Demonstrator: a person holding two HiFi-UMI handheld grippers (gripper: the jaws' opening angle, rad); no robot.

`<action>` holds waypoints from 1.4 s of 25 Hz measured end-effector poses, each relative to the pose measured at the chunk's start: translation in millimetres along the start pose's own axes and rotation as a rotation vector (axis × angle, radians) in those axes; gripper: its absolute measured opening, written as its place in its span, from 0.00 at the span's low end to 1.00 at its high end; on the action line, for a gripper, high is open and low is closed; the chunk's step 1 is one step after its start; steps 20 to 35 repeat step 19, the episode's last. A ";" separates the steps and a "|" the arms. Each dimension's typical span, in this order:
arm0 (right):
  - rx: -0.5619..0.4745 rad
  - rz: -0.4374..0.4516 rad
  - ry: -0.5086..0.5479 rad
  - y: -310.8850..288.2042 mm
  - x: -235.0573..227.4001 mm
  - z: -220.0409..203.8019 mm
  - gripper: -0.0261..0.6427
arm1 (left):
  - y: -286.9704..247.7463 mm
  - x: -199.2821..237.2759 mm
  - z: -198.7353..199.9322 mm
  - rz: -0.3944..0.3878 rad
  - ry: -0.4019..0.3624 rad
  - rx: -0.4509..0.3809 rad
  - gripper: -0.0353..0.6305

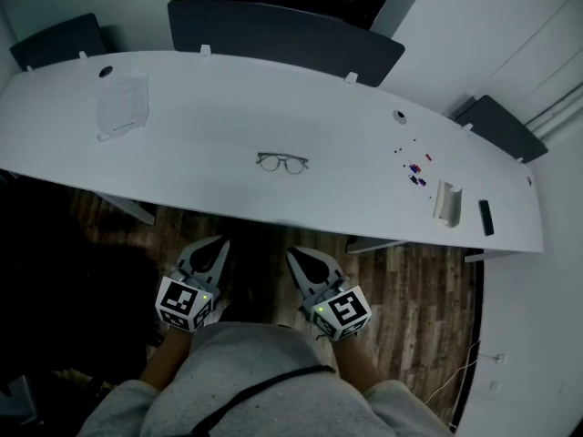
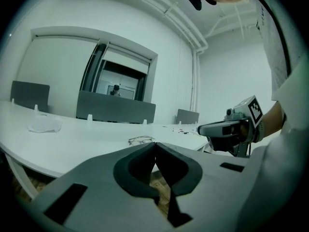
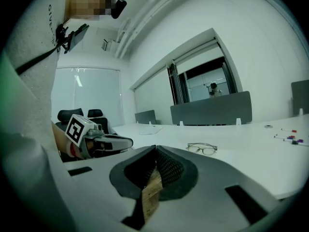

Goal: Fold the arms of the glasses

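Table (image 1: pixel 209 126) holds glasses (image 1: pixel 282 162) crosswise, lenses nearward; left tool (image 1: pixel 216 248), right tool (image 1: pixel 298 257) closed, empty.

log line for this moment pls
stage: pre-grasp | left gripper: shut, empty, short of table | right gripper: shut, empty, short of table | glasses: on table, untouched, arms look unfolded

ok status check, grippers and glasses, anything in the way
Left gripper and right gripper shut, empty, short of the table edge. Glasses lie untouched mid-table. Nothing between; paper and pens sit well aside.
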State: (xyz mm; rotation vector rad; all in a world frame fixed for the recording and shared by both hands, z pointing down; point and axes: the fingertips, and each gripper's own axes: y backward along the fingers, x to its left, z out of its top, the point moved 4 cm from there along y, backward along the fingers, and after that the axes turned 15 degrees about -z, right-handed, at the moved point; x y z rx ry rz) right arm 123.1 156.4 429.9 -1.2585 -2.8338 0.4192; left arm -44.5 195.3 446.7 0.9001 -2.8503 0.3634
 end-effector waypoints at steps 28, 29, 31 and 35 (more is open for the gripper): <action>0.033 0.085 -0.009 129.2 15.5 -32.7 0.07 | 3.6 -135.8 -22.4 -0.002 -0.001 0.015 0.08; 0.033 0.085 -0.009 129.2 15.5 -32.7 0.07 | 3.6 -135.8 -22.4 -0.002 -0.001 0.015 0.08; 0.033 0.085 -0.009 129.2 15.5 -32.7 0.07 | 3.6 -135.8 -22.4 -0.002 -0.001 0.015 0.08; 0.033 0.085 -0.009 129.2 15.5 -32.7 0.07 | 3.6 -135.8 -22.4 -0.002 -0.001 0.015 0.08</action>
